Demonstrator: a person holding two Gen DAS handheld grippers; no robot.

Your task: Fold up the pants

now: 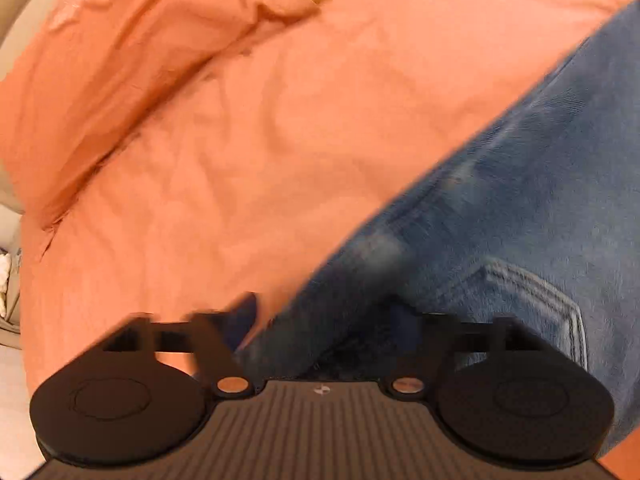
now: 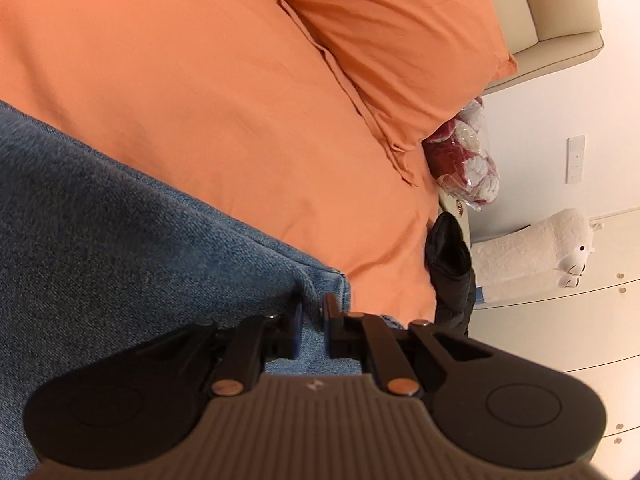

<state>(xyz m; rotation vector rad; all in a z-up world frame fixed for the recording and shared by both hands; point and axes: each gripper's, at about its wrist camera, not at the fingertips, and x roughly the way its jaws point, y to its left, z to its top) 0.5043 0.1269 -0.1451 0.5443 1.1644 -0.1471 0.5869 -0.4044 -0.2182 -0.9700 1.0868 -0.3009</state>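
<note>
Left claw (image 1: 320, 320) gaped wide, empty, above blue denim pants (image 1: 500, 208); right claw (image 2: 314, 320) slightly parted around hem, pads apparently not pressing. Risk: fold slumping on soft orange bed cover (image 2: 200, 100).

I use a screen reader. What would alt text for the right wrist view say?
The right hand-held gripper has blue jeans between its narrowly parted fingers, on an orange bedspread. An orange pillow lies beyond.

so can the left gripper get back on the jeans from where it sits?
Probably yes. The left gripper is wide open right over the jeans, its fingers straddling the denim edge beside the back pocket. Nothing lies between them; only the orange bedding is alongside.
</note>
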